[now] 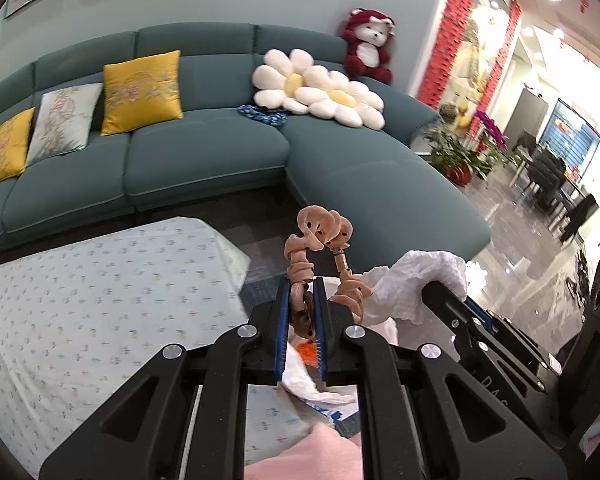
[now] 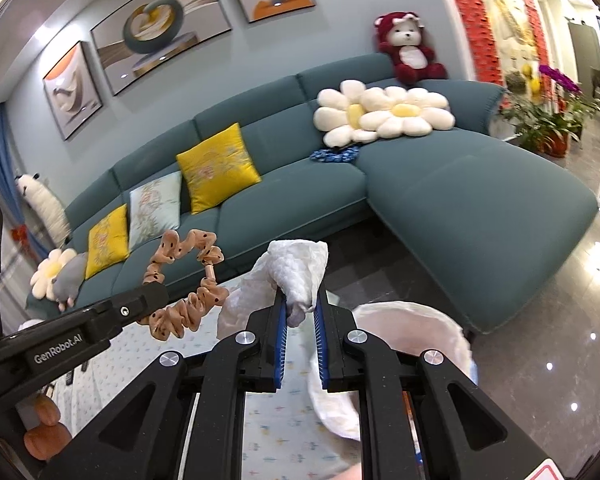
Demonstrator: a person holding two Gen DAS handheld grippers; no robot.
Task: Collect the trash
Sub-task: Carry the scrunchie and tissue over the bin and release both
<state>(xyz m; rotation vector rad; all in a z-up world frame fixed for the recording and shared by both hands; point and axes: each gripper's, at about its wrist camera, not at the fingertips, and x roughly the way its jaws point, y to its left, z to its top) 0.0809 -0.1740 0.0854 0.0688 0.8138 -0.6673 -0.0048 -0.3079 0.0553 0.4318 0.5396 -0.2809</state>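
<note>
1. Two bits of trash picked up already, both up in the air. Left gripper point(image 1: 303, 312) pinched tight on a peach dotted scrunchie point(image 1: 320, 248), right gripper point(image 2: 300, 312) clamped on a crumpled white tissue point(image 2: 296, 272).
2. Scrunchie loop sticking up and forward out of the jaws, long axis roughly along the fingers, leaning a bit right. Tissue wad also poking up and forward, long axis close to the finger line.
3. Just under the right gripper, a white bag point(image 2: 412, 320) with its mouth open, probably the drop spot. Nothing dropped in yet, so roughly halfway by my guess.
4. Further off, the patterned tablecloth point(image 1: 100, 300), then the teal sofa point(image 1: 204, 152). No more trash visible there, hard to be sure.
</note>
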